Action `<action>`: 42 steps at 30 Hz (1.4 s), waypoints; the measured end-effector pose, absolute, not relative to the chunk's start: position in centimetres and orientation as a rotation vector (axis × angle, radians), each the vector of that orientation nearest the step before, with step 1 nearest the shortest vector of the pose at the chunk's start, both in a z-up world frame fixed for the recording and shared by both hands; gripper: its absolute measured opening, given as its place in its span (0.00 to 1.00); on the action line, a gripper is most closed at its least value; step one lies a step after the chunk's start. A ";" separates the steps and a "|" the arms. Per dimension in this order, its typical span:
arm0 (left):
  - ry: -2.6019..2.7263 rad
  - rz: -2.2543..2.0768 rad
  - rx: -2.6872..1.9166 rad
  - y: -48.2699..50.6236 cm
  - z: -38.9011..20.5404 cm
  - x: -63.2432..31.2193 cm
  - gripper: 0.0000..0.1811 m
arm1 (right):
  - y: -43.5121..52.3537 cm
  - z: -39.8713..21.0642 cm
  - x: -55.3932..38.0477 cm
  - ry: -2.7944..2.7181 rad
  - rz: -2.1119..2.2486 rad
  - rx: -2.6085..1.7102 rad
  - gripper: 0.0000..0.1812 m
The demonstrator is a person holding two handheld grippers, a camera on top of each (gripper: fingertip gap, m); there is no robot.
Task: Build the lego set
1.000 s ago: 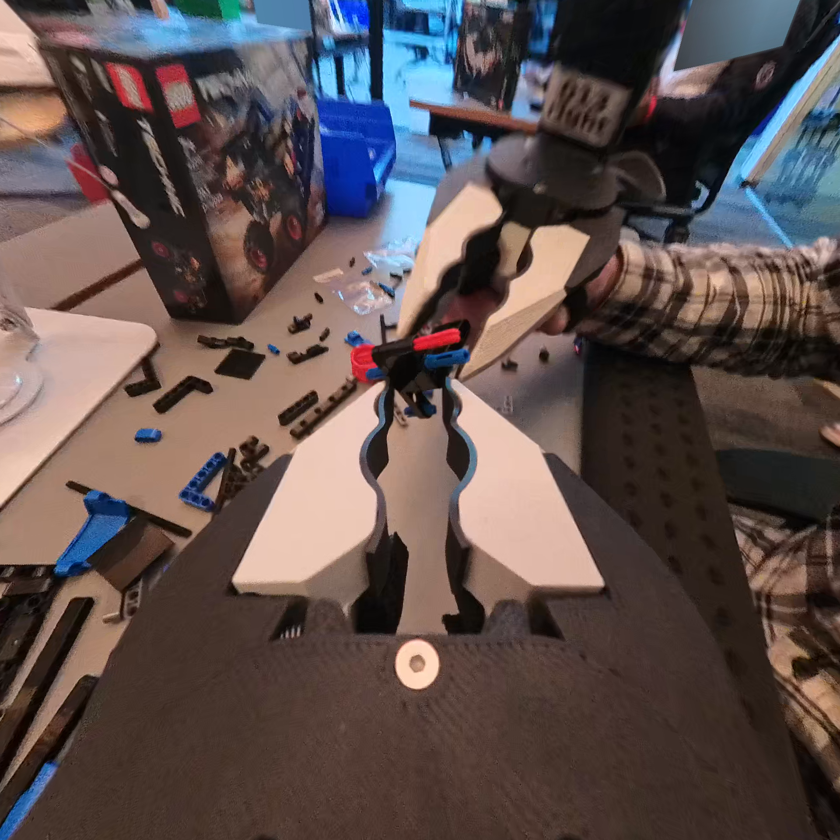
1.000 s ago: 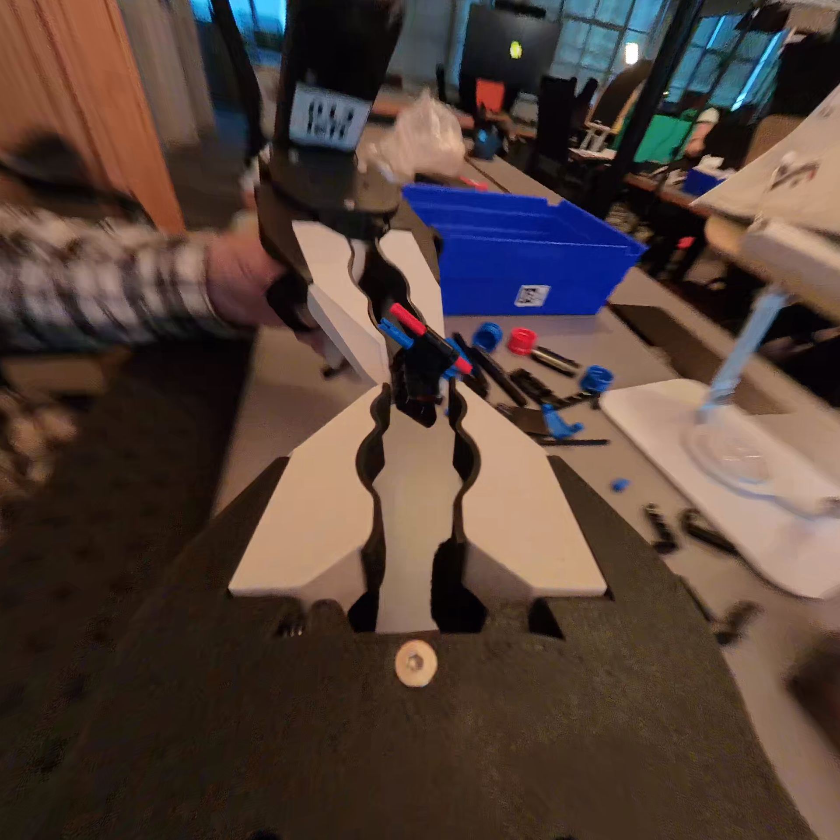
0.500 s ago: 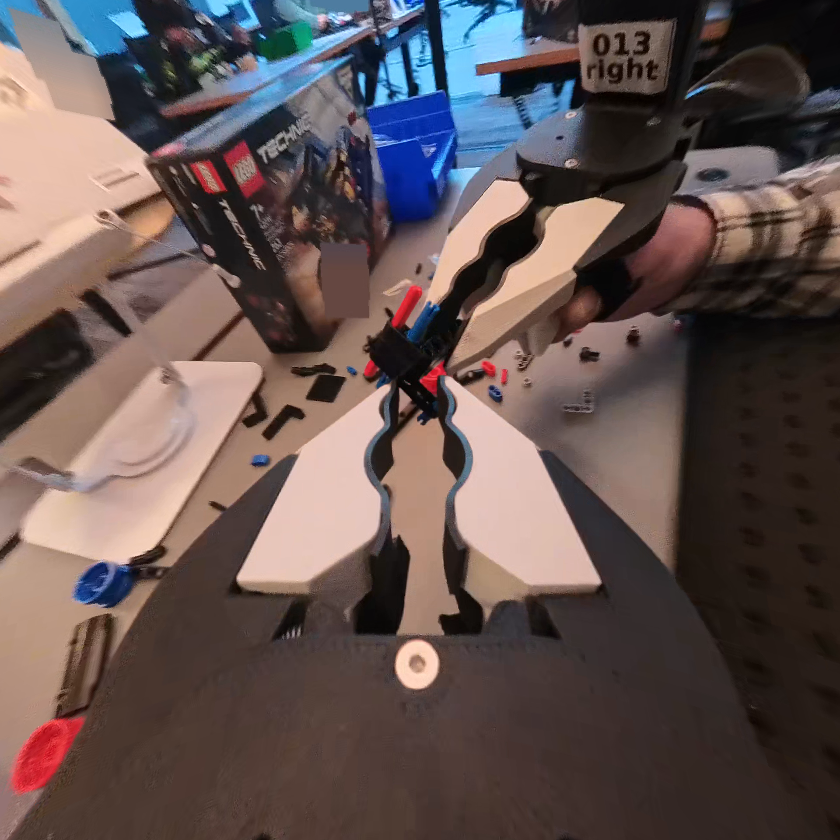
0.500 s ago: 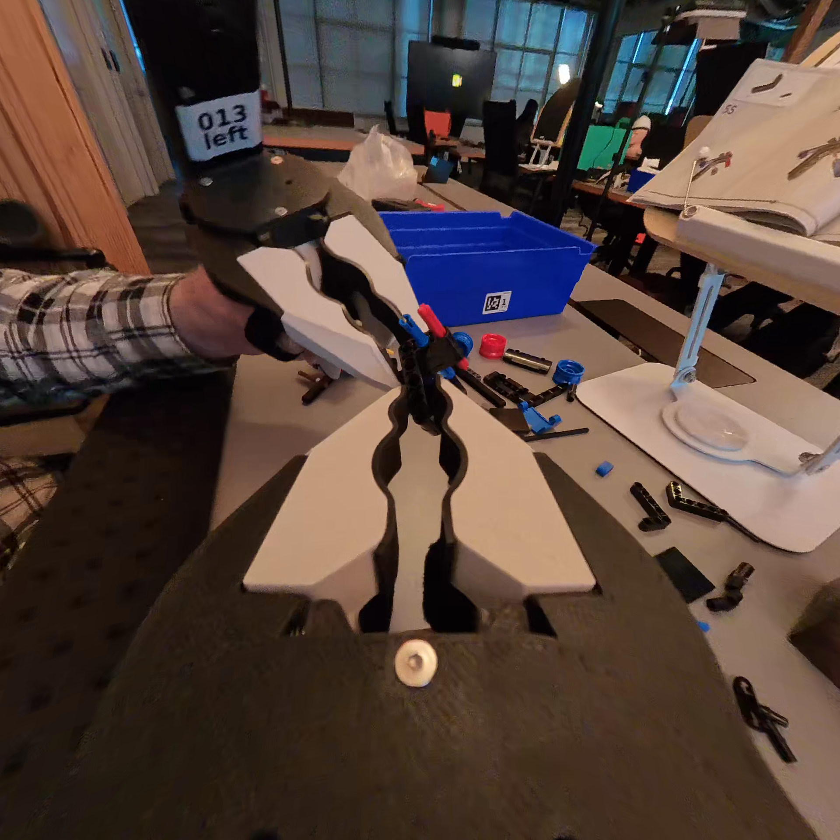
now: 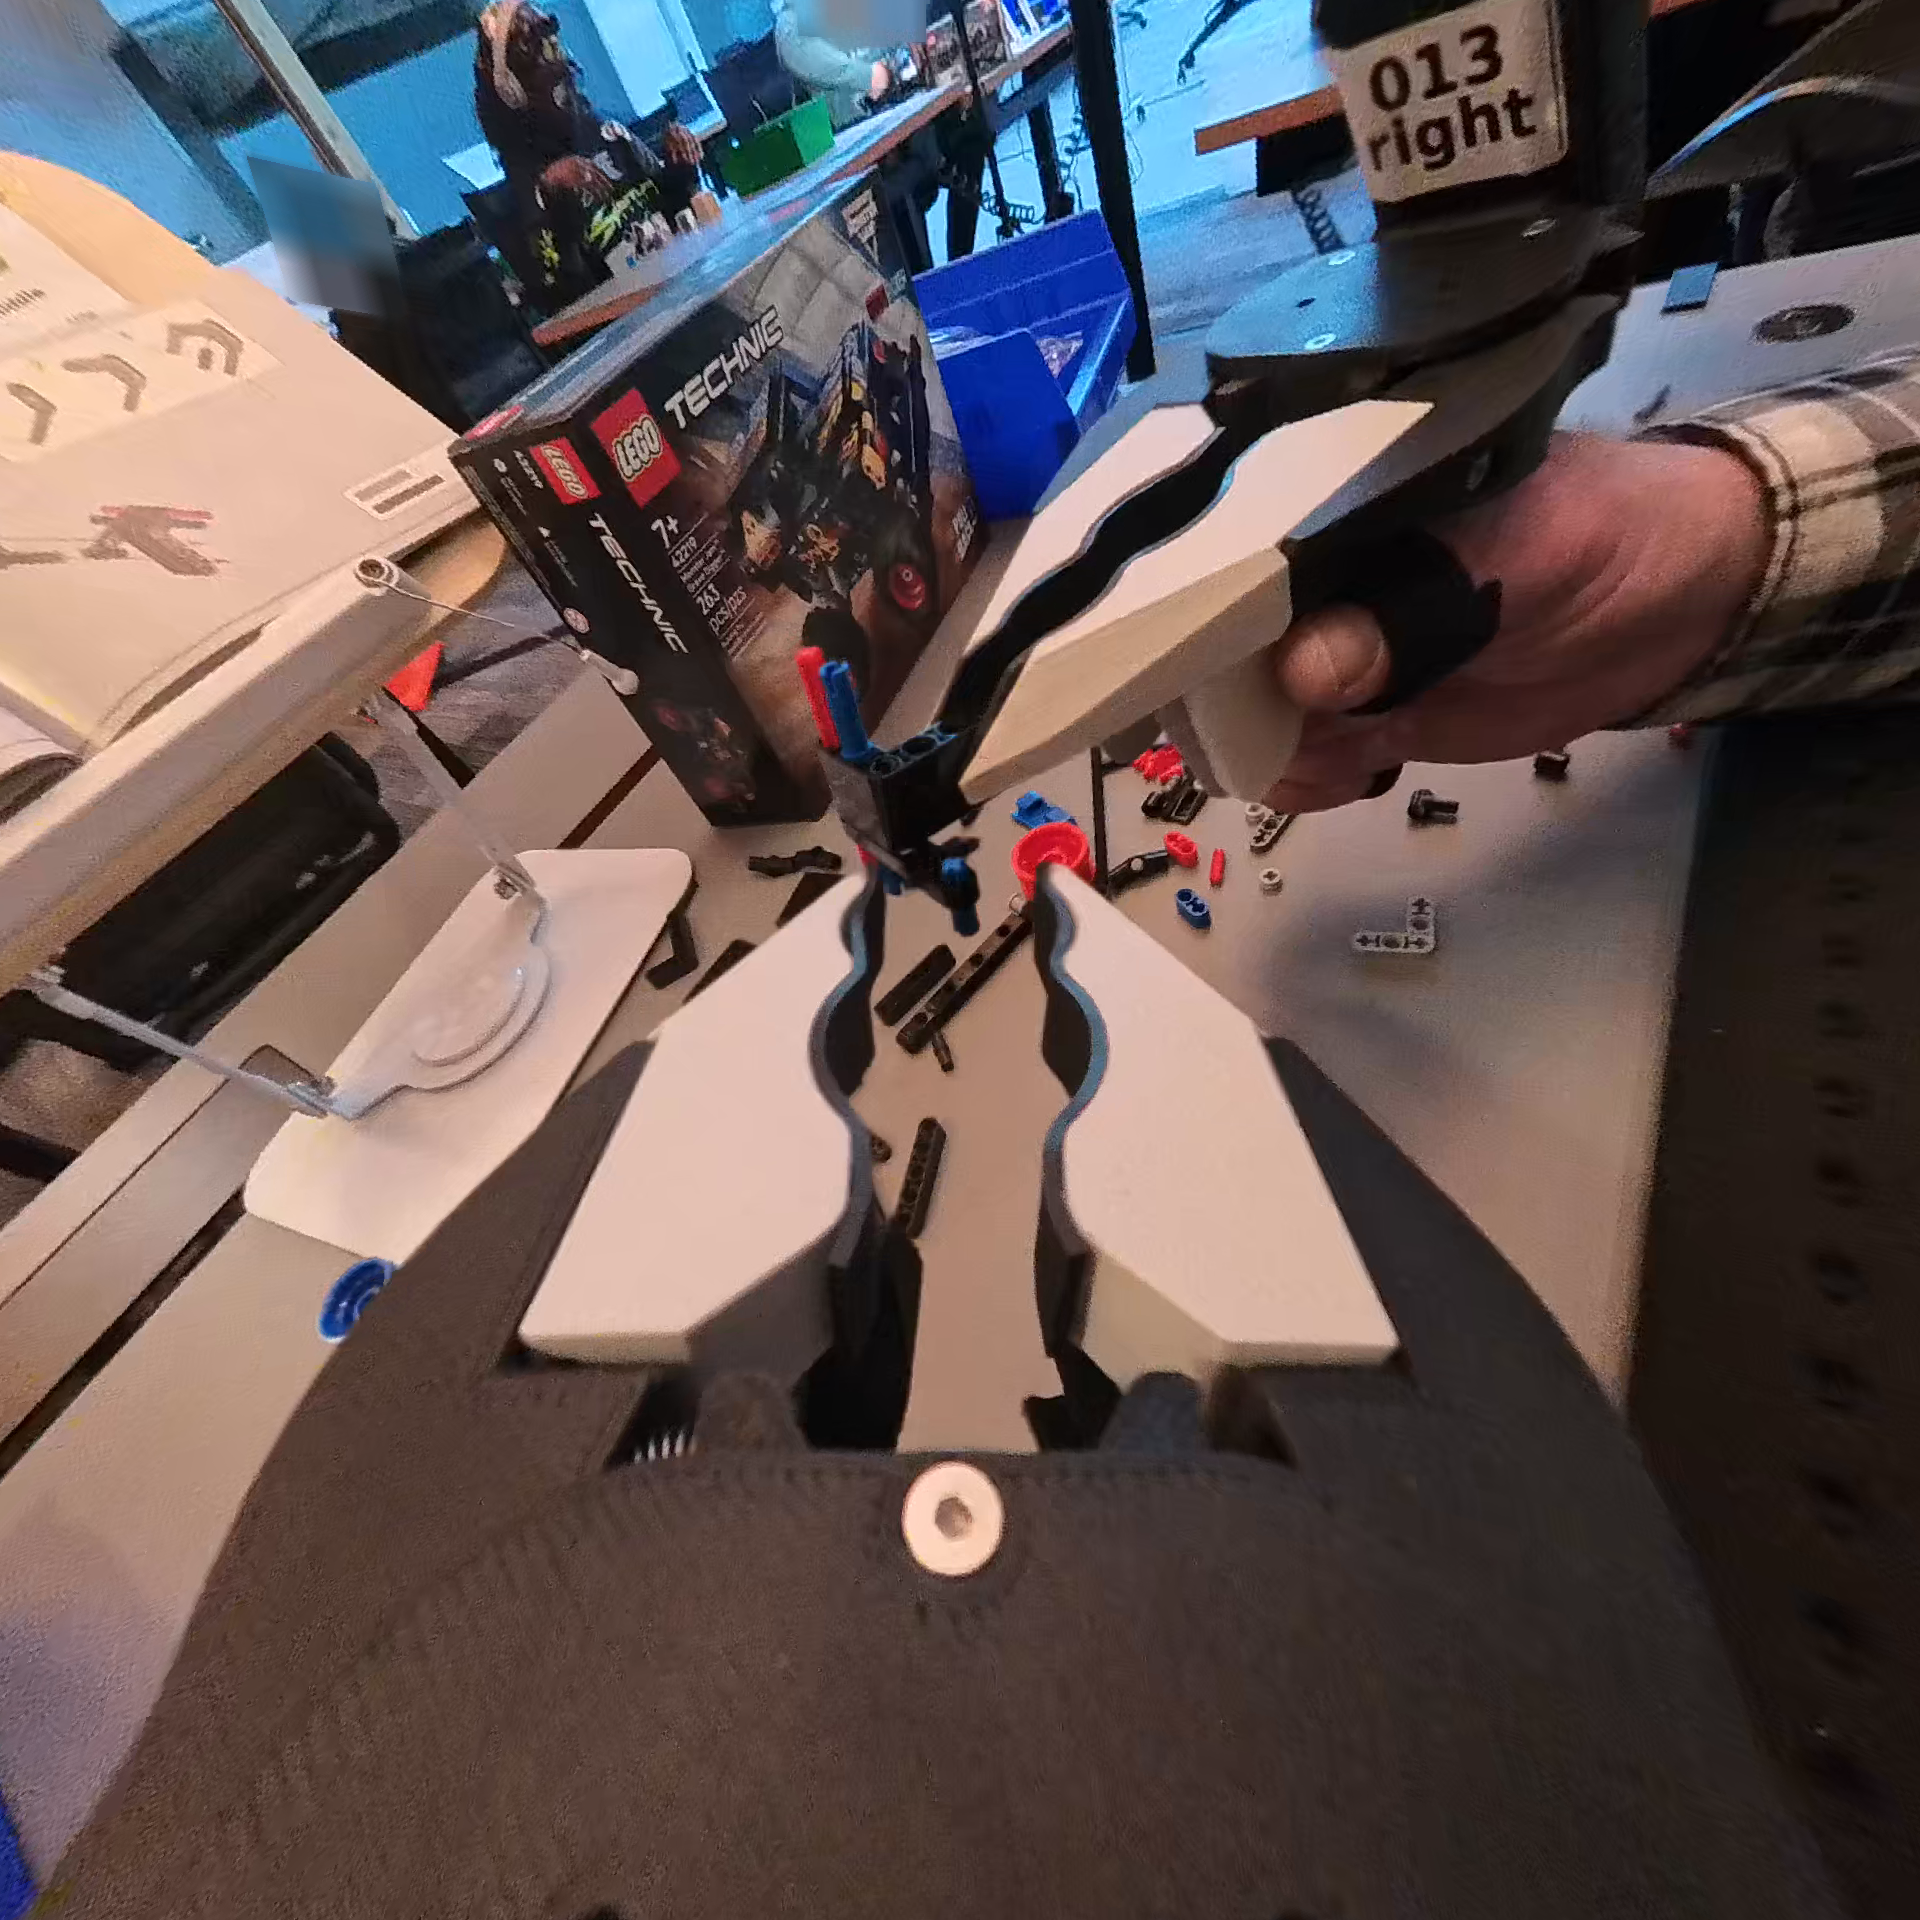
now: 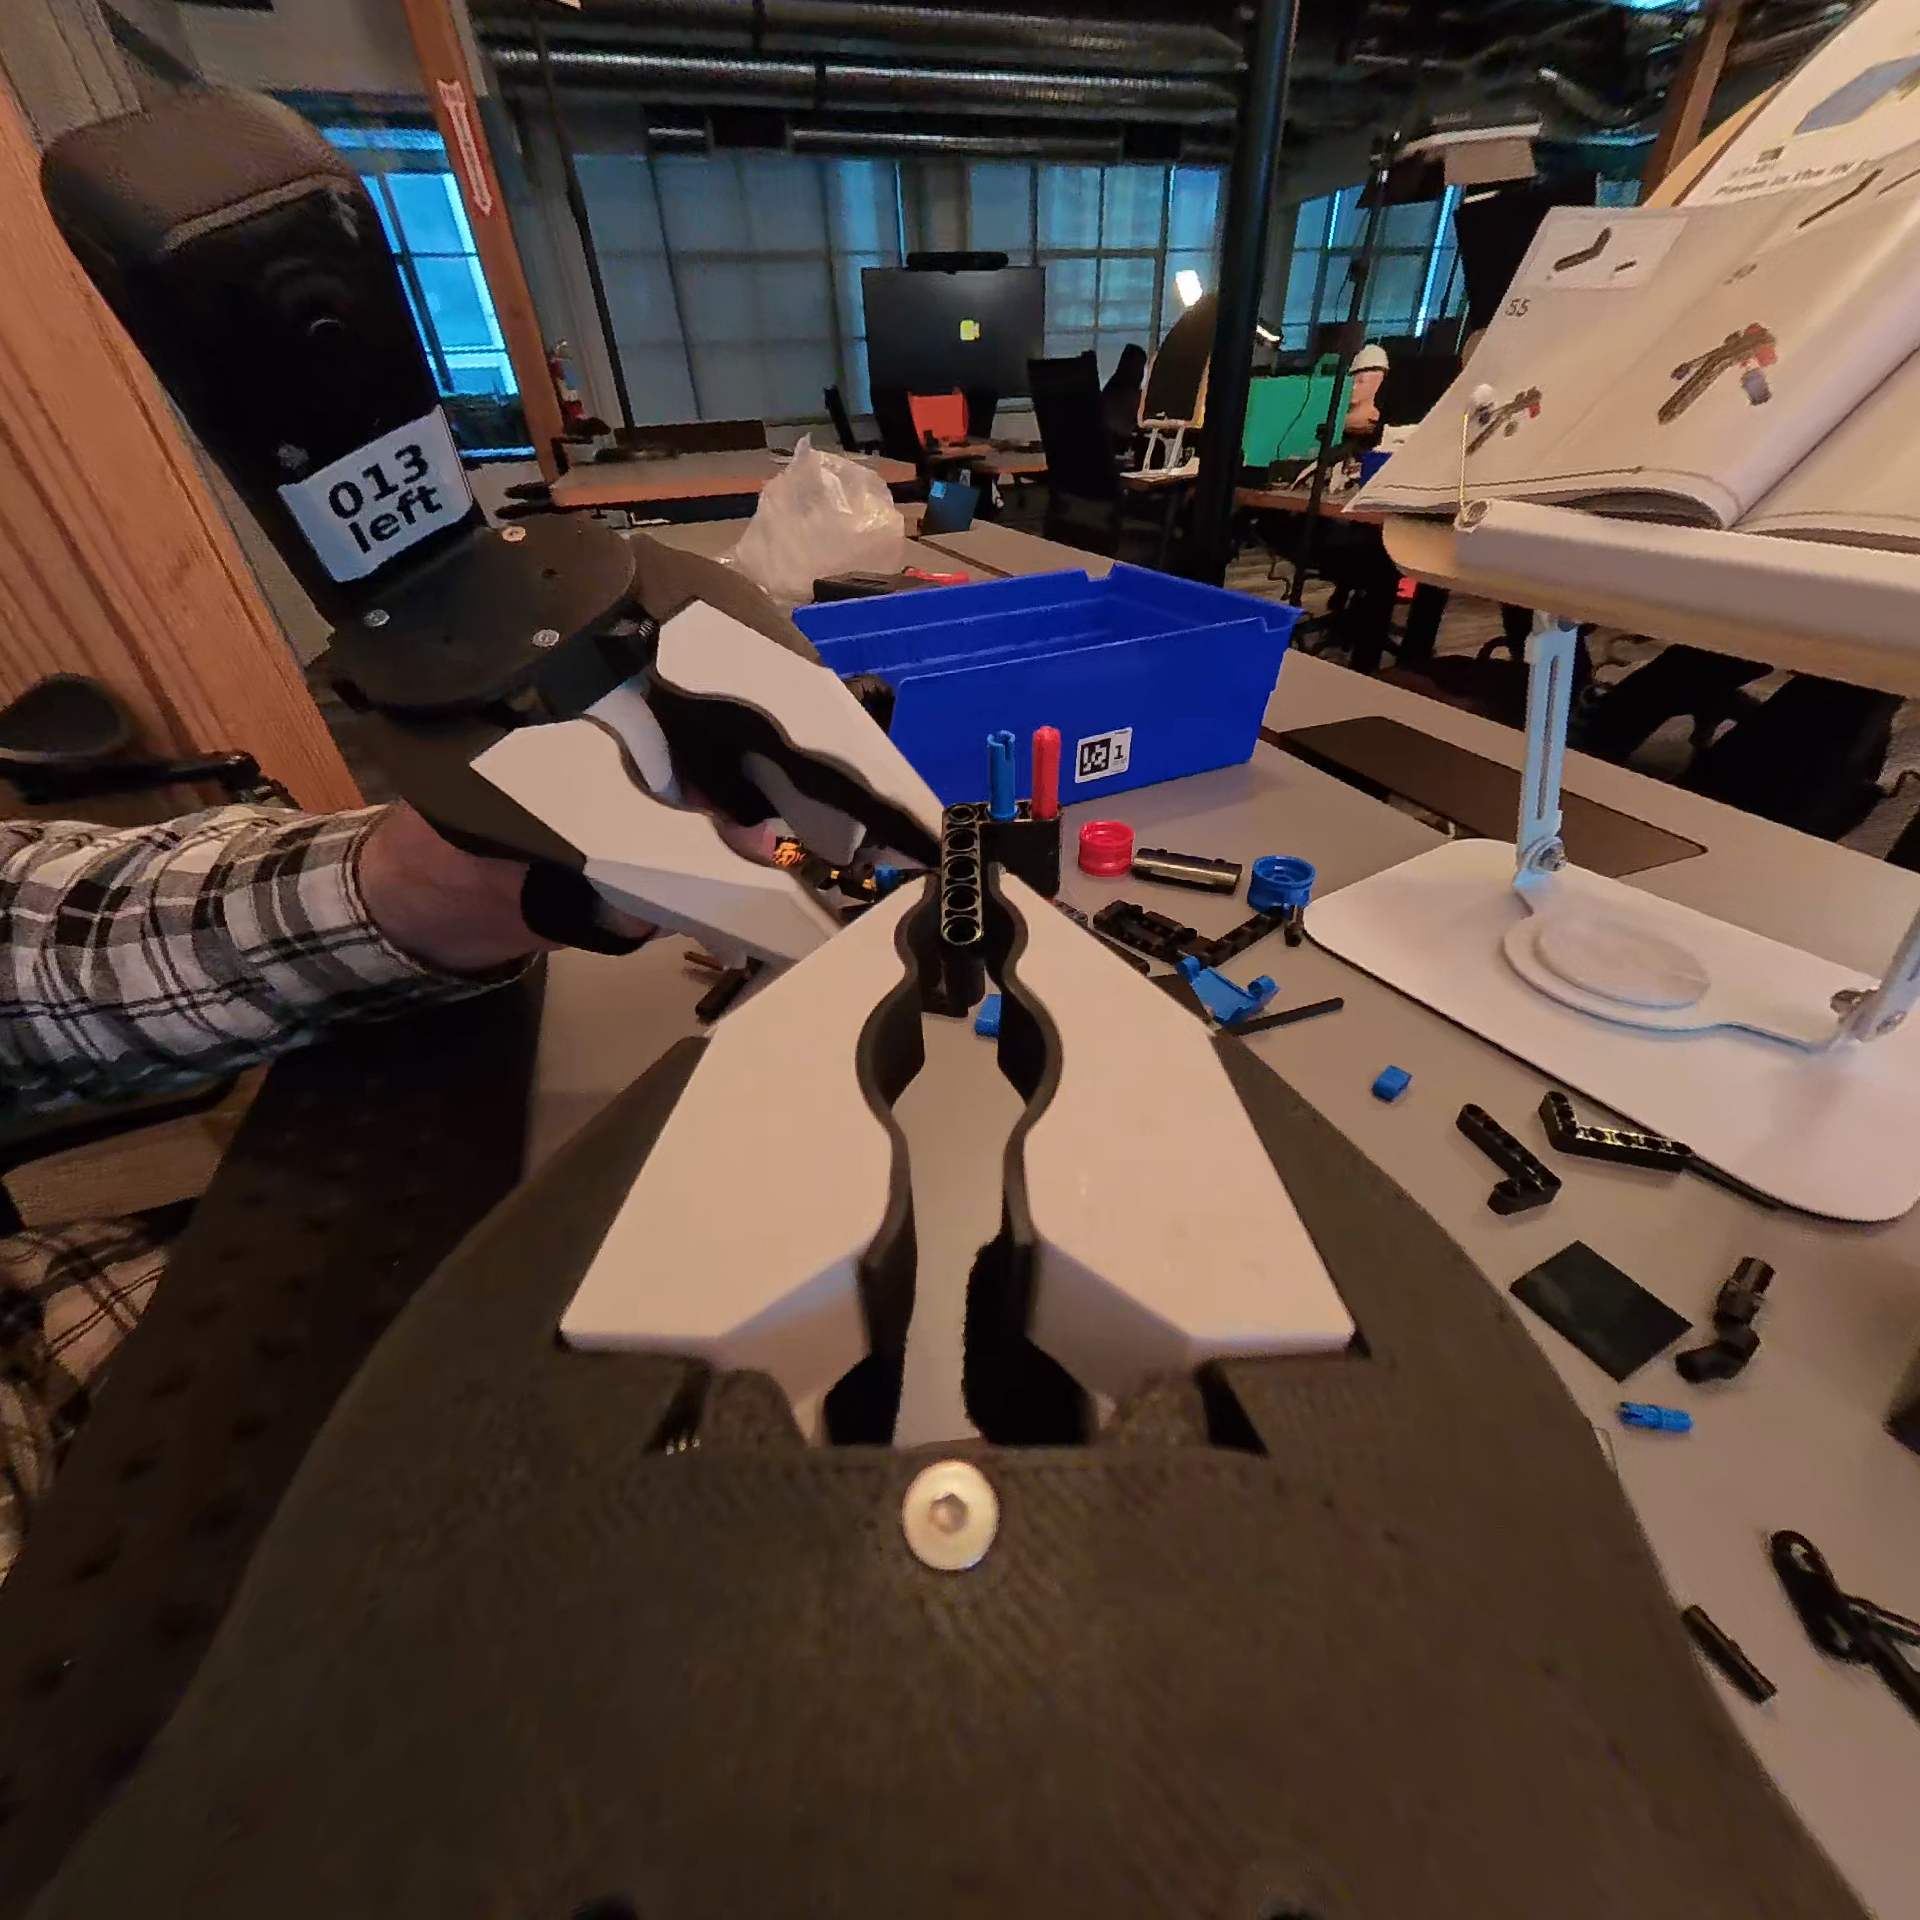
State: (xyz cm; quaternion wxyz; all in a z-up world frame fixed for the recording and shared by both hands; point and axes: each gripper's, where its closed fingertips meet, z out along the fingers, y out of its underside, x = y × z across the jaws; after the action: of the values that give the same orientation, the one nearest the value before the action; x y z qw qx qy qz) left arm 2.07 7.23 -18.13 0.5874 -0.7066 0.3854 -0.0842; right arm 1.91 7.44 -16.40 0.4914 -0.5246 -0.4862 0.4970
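A small black beam assembly (image 6: 966, 883) with a red pin (image 6: 1045, 769) and a blue pin (image 6: 1001, 774) standing up from it is held above the table. My right gripper (image 6: 961, 894) is shut on its perforated black beam. In the left wrist view the assembly (image 5: 899, 790) hangs from the right gripper's tips (image 5: 961, 743), just beyond my left gripper (image 5: 956, 894). The left gripper is open, with a clear gap between its jaws, and holds nothing. Its white fingers (image 6: 675, 862) come in from the left beside the assembly.
The Lego box (image 5: 727, 540) stands behind the assembly. A blue bin (image 6: 1039, 675) sits at the back. An open instruction booklet (image 6: 1662, 395) rests on a white stand (image 6: 1610, 977). Loose black, blue and red parts, such as a red hub (image 5: 1051, 854), litter the table. A black mat (image 5: 1787, 1143) lies alongside. Both grippers' tips are close together, under 4 cm apart.
My left gripper has opened and let go of the assembly, which only the right gripper now holds. The assembly has turned so that its pins point up.
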 end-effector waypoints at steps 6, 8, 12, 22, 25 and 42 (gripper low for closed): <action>0.925 -0.134 -1.667 7.2 -18.7 1.3 0.02 | 6.7 -16.7 1.7 -1.249 1.168 -1.248 0.08; 0.993 -0.143 -1.651 6.7 -18.7 1.3 0.02 | 6.7 -16.5 1.9 -1.320 1.077 -1.229 0.15; 1.151 -0.141 -1.703 5.9 -20.0 1.2 0.02 | 6.3 -16.2 2.3 -1.495 0.916 -1.158 0.18; 1.386 -0.256 -1.713 4.3 -21.8 2.7 0.01 | 4.0 -20.6 3.4 -1.977 0.829 -1.017 0.11; 1.419 -0.272 -1.732 4.3 -22.6 3.2 0.01 | 4.2 -21.7 3.4 -2.010 0.747 -1.011 0.07; 1.420 -0.446 -1.791 3.4 -24.6 4.6 0.01 | 3.8 -24.4 5.2 -2.109 0.697 -0.989 0.09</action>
State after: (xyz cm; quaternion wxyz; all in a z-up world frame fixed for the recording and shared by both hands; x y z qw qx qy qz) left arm 4.57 3.43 -24.57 0.3952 -0.7065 0.5600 -0.1761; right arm 5.15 3.84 -24.44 0.3474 -0.3814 -0.8134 0.2688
